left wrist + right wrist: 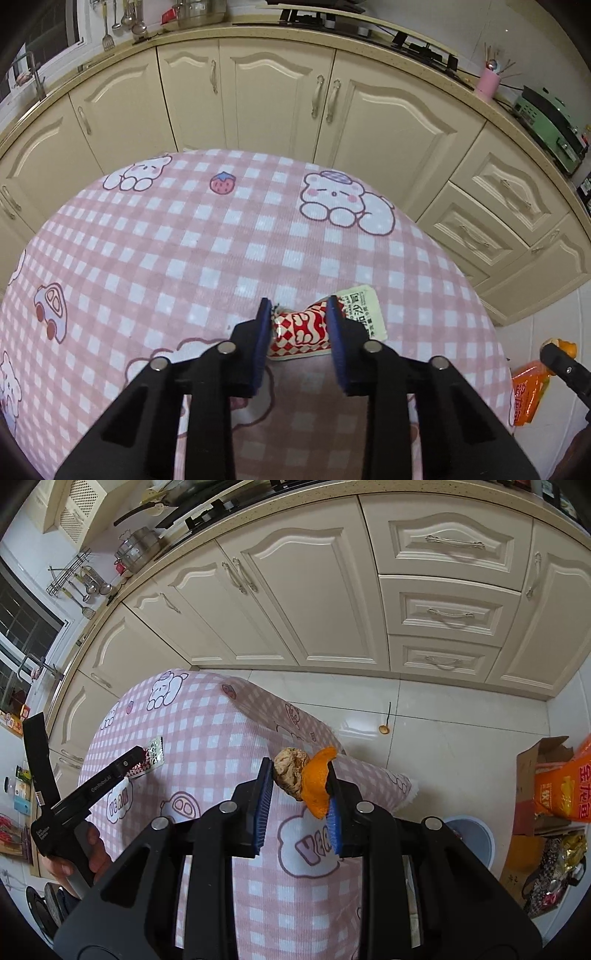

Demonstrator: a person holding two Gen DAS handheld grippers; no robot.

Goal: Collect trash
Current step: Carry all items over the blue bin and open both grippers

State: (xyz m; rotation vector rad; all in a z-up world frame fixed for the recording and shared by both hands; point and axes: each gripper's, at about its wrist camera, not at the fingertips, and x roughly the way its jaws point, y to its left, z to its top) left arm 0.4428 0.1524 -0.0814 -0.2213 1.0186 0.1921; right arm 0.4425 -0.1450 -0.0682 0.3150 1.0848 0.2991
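While the left tool (pixel 300 317) pinches a crumpled red-and-white snack wrapper (pixel 301 330) between its blue pads, the wrapper's pale printed end (pixel 364 308) sticks out past the right-hand pad and the wrapper sits low against the pink checked cloth (pixel 184 240) covering the worktop. The grip looks like it catches only the middle of the packet, so a clean lift probably means rising straight up without twisting — a loose flap could snag the cloth. The right tool (pixel 301 782) is closed on two scraps at once: a brownish crumpled lump (pixel 291 773) against its left pad and a curl of orange peel (pixel 318 786) against its right pad, both held clear above the cloth. That pair seems loosely stacked, so steady pressure matters. To the right, on the tiled floor (pixel 424 716), a pale round bin (pixel 476 834) shows partly behind the tool — likely the drop point. A hand (pixel 86 856) holds the left tool's grip.
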